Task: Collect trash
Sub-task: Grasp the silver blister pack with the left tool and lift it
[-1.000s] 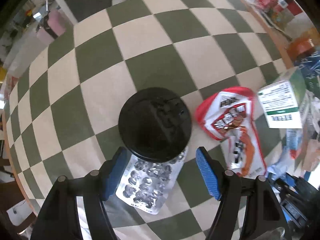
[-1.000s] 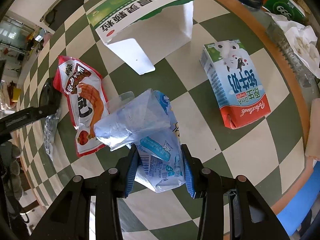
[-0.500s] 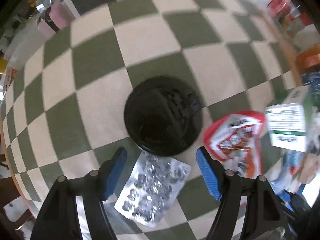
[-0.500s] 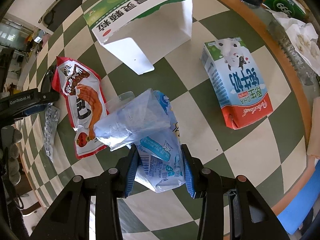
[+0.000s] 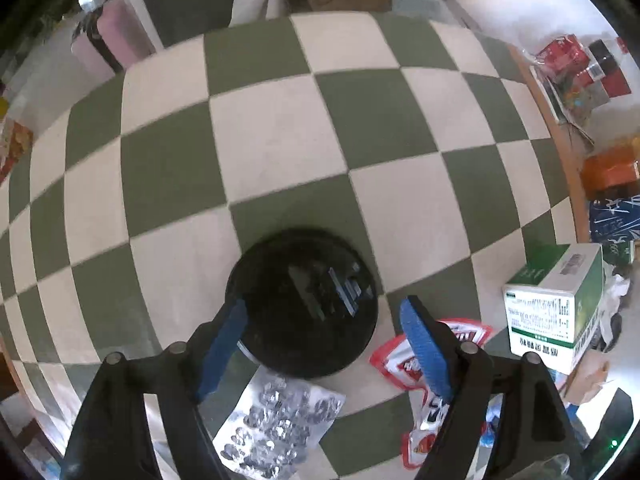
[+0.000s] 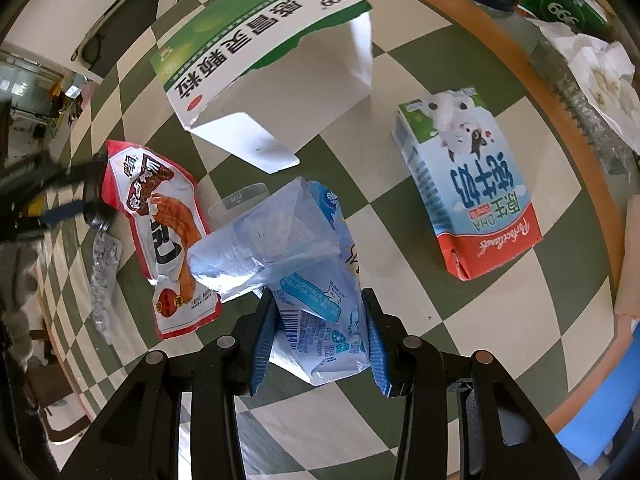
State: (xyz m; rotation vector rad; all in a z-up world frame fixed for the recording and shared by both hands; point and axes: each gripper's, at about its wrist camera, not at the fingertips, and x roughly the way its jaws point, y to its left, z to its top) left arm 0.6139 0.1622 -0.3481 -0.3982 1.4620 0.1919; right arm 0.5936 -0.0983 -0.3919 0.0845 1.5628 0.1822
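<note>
My black round lid (image 5: 304,304) lies flat on the checked tablecloth (image 5: 280,136). A silver blister pack (image 5: 276,424) sits just beside it, then a red snack wrapper (image 6: 160,236), an open green-and-white carton (image 6: 264,64), and a milk carton (image 6: 468,188) near the table's right edge.

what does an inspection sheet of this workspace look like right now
surface: green and cream checkered cloth on a table with a wooden rim.
job's things: black lid, blister pack, red snack wrapper, blue plastic bag, milk carton, open medicine box.
clutter: crumpled tissue and packets past the rim.
grippers: left gripper jaws opening over the black lid, not pressing it; right gripper shut on the blue plastic bag.
cables: nothing seen.
surroundings: cardboard box, boxes, a pink item beyond the table.
</note>
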